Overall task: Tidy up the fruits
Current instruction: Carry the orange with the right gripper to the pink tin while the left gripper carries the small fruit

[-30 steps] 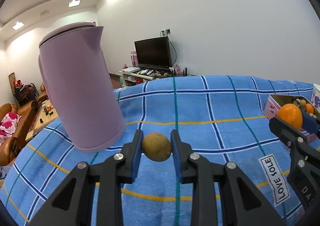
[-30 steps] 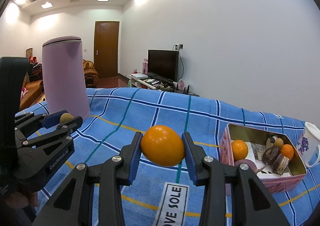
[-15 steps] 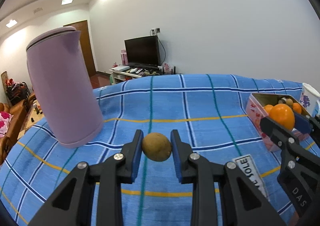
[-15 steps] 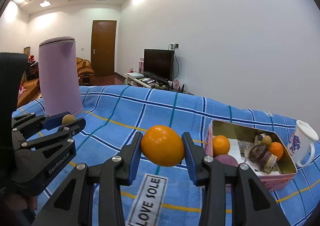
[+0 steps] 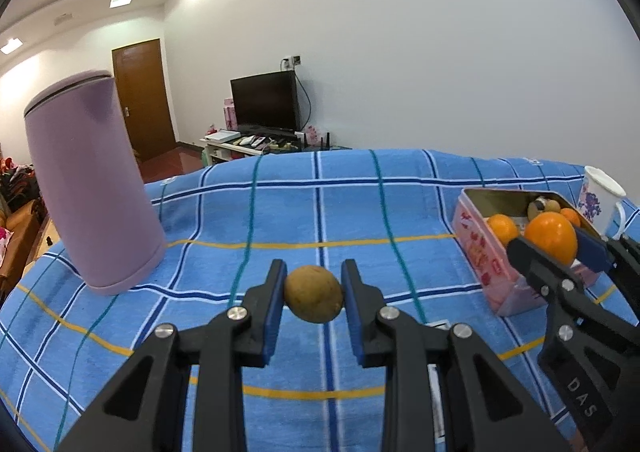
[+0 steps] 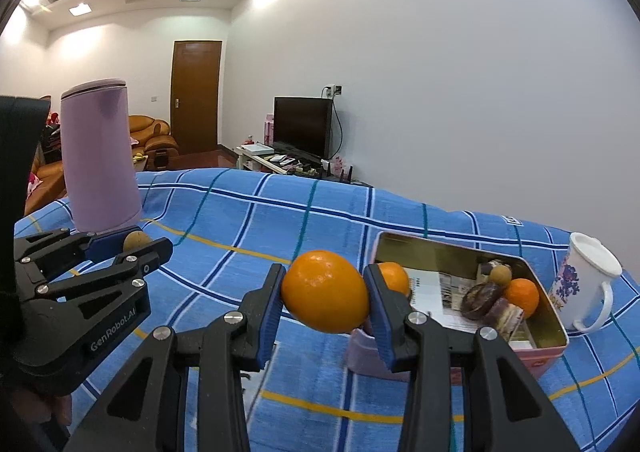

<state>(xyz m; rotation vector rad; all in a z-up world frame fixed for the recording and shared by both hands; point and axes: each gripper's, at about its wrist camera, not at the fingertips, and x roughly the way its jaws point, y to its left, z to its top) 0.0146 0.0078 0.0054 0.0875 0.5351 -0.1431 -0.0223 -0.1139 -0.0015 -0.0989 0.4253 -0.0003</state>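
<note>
Two grippers over blue checked cloth (image 5: 280,211), left gripper (image 5: 314,294) clamping brown fruit (image 5: 314,299), right gripper (image 6: 325,292) clamping orange (image 6: 325,291)

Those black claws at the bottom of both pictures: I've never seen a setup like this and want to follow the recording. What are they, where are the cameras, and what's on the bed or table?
They are two hand-held grippers, one in each of a person's hands; no robot arm is involved. Each carries a wide-angle camera looking forward along its two fingers, so each picture shows its own claws at the bottom.

In the left camera's picture, the left gripper is closed on a small brown fruit. In the right camera's picture, the right gripper is closed on a large orange; the left gripper also shows at that picture's left edge.

Below them lies a blue checked cloth. On it stand a tall lilac kettle, an open pink tin already holding oranges, a small brown fruit and other bits, and beside it a white flowered mug.
</note>
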